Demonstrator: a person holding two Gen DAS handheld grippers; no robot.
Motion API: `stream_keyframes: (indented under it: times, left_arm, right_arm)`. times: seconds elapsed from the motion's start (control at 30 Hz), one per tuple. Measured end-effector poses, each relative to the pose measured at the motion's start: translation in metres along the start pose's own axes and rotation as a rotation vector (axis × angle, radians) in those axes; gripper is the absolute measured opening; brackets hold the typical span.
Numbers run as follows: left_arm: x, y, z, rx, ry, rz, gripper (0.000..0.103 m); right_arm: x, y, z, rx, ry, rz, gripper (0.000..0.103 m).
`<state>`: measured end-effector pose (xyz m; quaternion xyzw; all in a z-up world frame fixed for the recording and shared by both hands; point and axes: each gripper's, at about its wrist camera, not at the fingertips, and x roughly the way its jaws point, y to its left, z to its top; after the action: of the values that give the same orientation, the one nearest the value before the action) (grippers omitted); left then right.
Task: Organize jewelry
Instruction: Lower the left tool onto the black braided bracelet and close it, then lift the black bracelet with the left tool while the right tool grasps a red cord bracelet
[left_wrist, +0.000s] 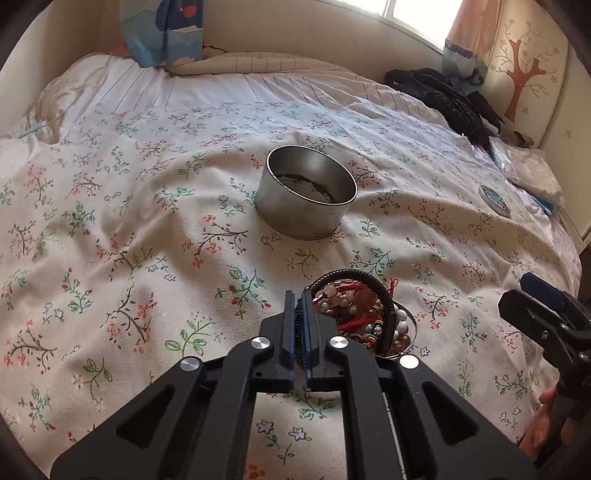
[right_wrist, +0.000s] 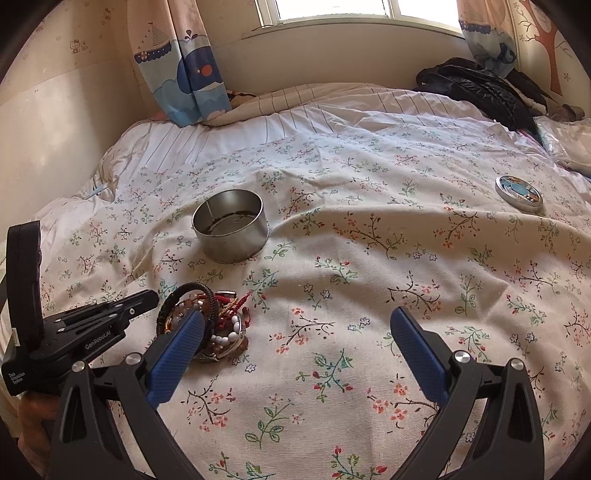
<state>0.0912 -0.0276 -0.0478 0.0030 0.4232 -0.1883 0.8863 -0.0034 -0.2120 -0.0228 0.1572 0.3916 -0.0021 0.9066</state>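
A pile of jewelry (left_wrist: 364, 317) lies on the floral bedspread: bead bracelets, red cords and a black braided bangle (left_wrist: 373, 286). It also shows in the right wrist view (right_wrist: 218, 325). An open round metal tin (left_wrist: 308, 192) stands beyond it, also in the right wrist view (right_wrist: 231, 225). Its lid (right_wrist: 519, 194) lies far right. My left gripper (left_wrist: 299, 295) is shut and empty, just left of the pile. My right gripper (right_wrist: 299, 328) is wide open, right of the pile, its left finger (right_wrist: 177, 358) in front of the pile.
The bed (right_wrist: 369, 258) fills both views. A black jacket (right_wrist: 476, 92) and plastic bags (left_wrist: 528, 170) lie at the far right. Curtains (right_wrist: 184, 66) and a wall bound the far side.
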Motion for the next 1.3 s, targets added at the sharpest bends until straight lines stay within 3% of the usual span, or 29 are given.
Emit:
stream_keyframes:
  times: [0.07,0.13,0.17,0.23,0.27,0.37,0.57,0.73,0.9,1.0,1.1,1.13,1.3]
  left_arm:
    - [0.005,-0.005,0.001,0.026,0.005,0.012,0.033]
    - [0.008,-0.008,0.001,0.046,0.002,0.023,0.042]
    - [0.01,-0.008,0.002,0.048,0.007,0.023,0.043]
    - [0.017,-0.005,0.003,0.033,0.028,0.002,0.041]
    - [0.019,-0.003,0.003,0.027,0.036,-0.008,0.017]
    - [0.018,-0.003,0.002,0.025,0.044,-0.027,0.008]
    - [-0.008,0.014,0.001,-0.088,-0.024,-0.091,0.008]
    - [-0.02,0.034,-0.002,-0.181,-0.064,-0.087,0.008]
    - [-0.024,0.047,-0.002,-0.227,-0.086,-0.05,0.008]
    - [-0.025,0.05,-0.002,-0.233,-0.09,-0.042,0.008]
    - [-0.023,0.049,-0.002,-0.229,-0.084,-0.04,0.008]
    - [-0.023,0.049,-0.002,-0.227,-0.083,-0.038,0.008]
    - [-0.022,0.048,-0.002,-0.222,-0.08,-0.042,0.008]
  right_arm:
    - [0.001,0.0,0.001,0.001,0.001,0.003,0.097]
    - [0.001,-0.001,0.001,0.002,0.001,0.007,0.097]
    - [0.001,-0.001,0.001,0.003,0.001,0.011,0.097]
    - [0.001,-0.001,0.001,0.004,0.001,0.013,0.097]
    - [0.001,-0.001,0.001,0.004,0.004,0.014,0.097]
    - [0.003,0.001,0.001,0.004,0.012,0.019,0.097]
    - [0.011,0.006,0.002,-0.021,0.044,0.034,0.097]
    - [0.022,0.027,-0.001,-0.115,0.077,0.063,0.097]
    - [0.036,0.034,0.005,-0.133,0.088,0.157,0.097]
    - [0.053,0.022,0.012,-0.046,0.133,0.235,0.097]
    - [0.074,0.009,0.02,0.048,0.173,0.295,0.087]
    - [0.081,0.005,0.021,0.081,0.192,0.322,0.077]
    - [0.106,0.001,0.022,0.157,0.274,0.375,0.065]
